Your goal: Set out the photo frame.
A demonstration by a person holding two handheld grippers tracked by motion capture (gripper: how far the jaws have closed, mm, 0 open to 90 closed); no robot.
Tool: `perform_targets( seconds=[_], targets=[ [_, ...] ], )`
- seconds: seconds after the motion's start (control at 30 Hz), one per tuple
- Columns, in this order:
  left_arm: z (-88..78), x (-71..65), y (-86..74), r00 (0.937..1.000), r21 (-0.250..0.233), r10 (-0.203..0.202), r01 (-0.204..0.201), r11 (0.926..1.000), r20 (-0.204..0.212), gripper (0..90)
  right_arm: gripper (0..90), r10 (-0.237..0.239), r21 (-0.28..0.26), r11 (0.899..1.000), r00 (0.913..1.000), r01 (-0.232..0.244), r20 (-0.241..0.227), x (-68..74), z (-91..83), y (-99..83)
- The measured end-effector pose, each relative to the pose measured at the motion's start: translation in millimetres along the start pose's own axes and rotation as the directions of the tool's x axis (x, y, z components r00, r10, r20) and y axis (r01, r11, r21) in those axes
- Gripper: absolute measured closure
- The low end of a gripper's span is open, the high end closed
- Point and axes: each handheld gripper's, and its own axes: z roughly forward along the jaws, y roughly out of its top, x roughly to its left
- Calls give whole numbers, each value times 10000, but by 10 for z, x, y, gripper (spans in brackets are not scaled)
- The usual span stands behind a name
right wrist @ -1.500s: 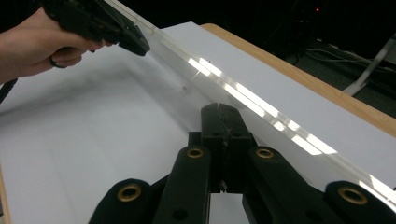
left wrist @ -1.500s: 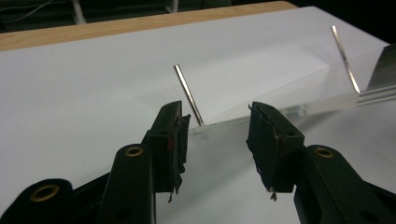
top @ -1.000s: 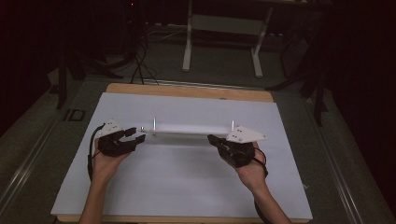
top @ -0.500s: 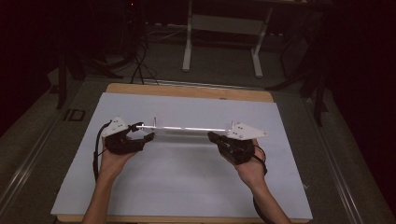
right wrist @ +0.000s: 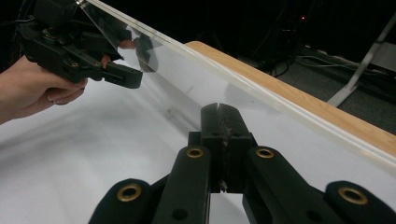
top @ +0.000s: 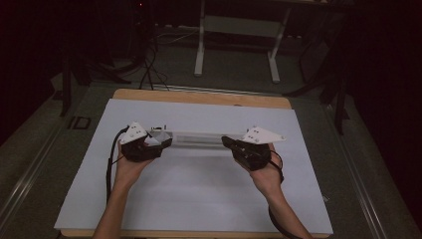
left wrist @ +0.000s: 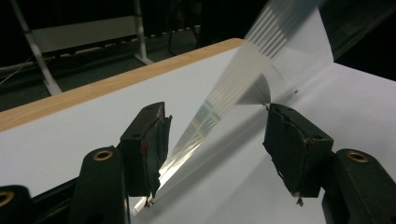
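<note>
A long clear plastic strip (top: pixel 199 138) hangs level above the white sheet (top: pixel 199 199), stretched between my two grippers. My right gripper (top: pixel 227 142) is shut on the strip's right end; in the right gripper view its jaws (right wrist: pixel 219 111) are pressed together on the clear edge (right wrist: pixel 243 79). My left gripper (top: pixel 166 142) is at the strip's left end. Its jaws (left wrist: pixel 217 121) stand wide, and the strip (left wrist: pixel 254 56) runs between them close to the left pad (left wrist: pixel 156 135), clear of the right one. These jaws have just been closing slightly.
The white sheet covers most of a wooden table (top: pixel 199 97) whose far edge shows bare. Behind it on the dark floor stand a metal-legged frame (top: pixel 236 45) and loose cables (top: pixel 147 69). A black cable (top: pixel 108 169) trails from the left gripper.
The left hand has moved a little to the right along the strip, toward the right gripper. The right hand has stayed still with its grip.
</note>
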Motion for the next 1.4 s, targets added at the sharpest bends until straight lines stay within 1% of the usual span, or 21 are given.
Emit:
perform_targets(
  seconds=[0.13, 0.17, 0.3, 0.43, 0.53, 0.67, 0.8, 0.9, 1.03, 1.17, 1.4],
  targets=[
    [5, -3, 12, 9999, -16, 50, -50, 10000, -107, 404, 887, 16, 1, 10000, 10000, -16, 0, -18, 12, 11],
    [8, -1, 14, 9999, -22, 44, -44, 10000, -121, 405, 869, -14, 4, 10000, 10000, 14, -15, -22, 13, 10],
    [12, 4, 16, 9999, -55, 47, -48, 10000, -145, 405, 819, -374, 61, 9993, 9989, 372, 285, -15, 1, -9],
    [16, 8, 18, 9999, -65, 16, -17, 10000, -146, 405, 761, -397, 97, 9992, 9987, 394, 323, -60, -30, -58],
    [22, 15, 28, 9999, -51, -18, 17, 10000, -149, 404, 716, -302, 134, 9995, 9987, 296, 407, -105, -56, -108],
    [37, 30, 48, 9997, -25, -165, 164, 9999, -175, 403, 689, -79, 203, 9998, 9986, 69, 521, -193, -109, -187],
    [47, 37, 57, 9994, -41, -282, 281, 9996, -206, 401, 657, 62, 192, 9998, 9972, -77, 750, -262, -169, -263],
    [47, 43, 57, 9994, -35, -298, 297, 9996, -168, 401, 640, 196, 259, 9994, 9944, -224, 1041, -335, -213, -344],
    [47, 46, 57, 9994, -26, -315, 314, 9995, -142, 400, 613, 515, 376, 9977, 9901, -568, 1303, -451, -253, -464],
    [54, 54, 66, 9992, -12, -381, 381, 9993, -146, 399, 600, 642, 503, 9961, 9874, -721, 1446, -546, -284, -568],
    [74, 68, 82, 9982, -32, -546, 546, 9985, -238, 395, 591, 853, 580, 9935, 9789, -976, 1858, -670, -327, -672]
  ],
)
